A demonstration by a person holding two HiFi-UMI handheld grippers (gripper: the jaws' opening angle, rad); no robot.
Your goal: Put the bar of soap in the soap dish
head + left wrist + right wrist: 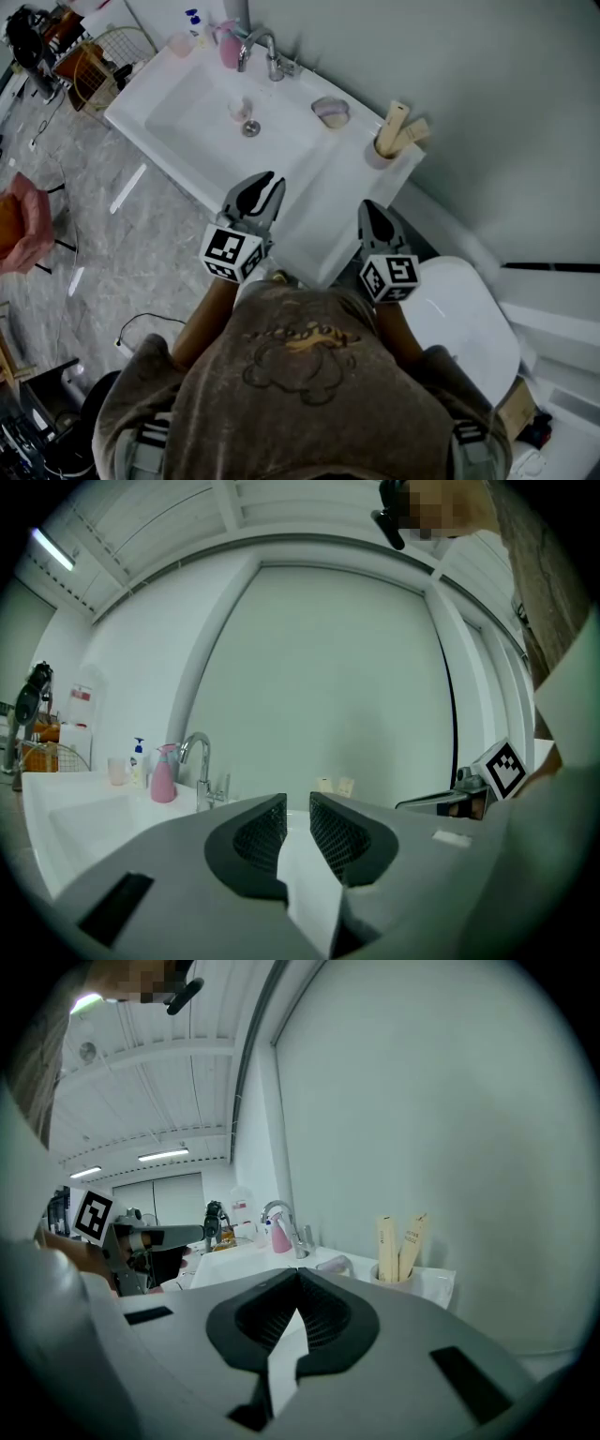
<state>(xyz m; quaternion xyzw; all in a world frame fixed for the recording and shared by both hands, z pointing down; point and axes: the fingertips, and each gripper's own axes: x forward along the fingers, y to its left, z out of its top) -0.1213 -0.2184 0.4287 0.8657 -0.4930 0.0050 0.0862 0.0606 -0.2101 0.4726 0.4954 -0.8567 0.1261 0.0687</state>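
Closest in, the person's printed top (300, 375) is filling the bottom of the head view, with both grippers reaching out from it over the near edge of the white sink (187, 112), well short of the tap (265, 49). The left gripper (298, 801) is showing a narrow gap between its jaws with nothing in it. The right gripper (297, 1272) is showing its jaws closed tip to tip, also empty.

What is looking like the bar of soap (330, 109), a pale mauve oval, is lying in the soap dish (334, 122) on the sink's rim to the right of the tap, well apart from both pairs of jaws.

Further right of the tap, a cup (380, 153) is holding two wooden sticks (396, 125) that are leaning outward. A pink bottle (228, 49) is standing just left of the tap.
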